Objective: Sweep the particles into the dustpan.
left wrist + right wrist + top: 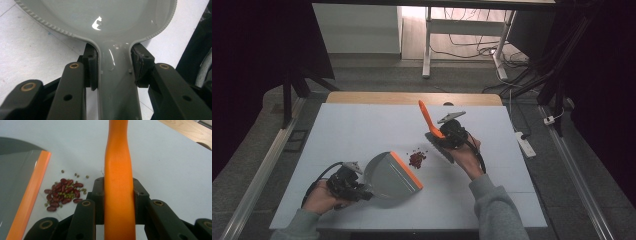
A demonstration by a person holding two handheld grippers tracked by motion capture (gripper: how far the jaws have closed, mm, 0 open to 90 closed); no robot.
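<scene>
Looks like a lab test bay: white-topped table (362,130) between metal floor rails (259,175), black curtains (257,50), loose cables (472,47), power strip (525,143).

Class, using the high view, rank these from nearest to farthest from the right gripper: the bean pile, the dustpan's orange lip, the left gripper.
1. Bean pile, just left of the right gripper.
2. Dustpan's orange lip, beyond the beans.
3. Left gripper, lower left.
</scene>
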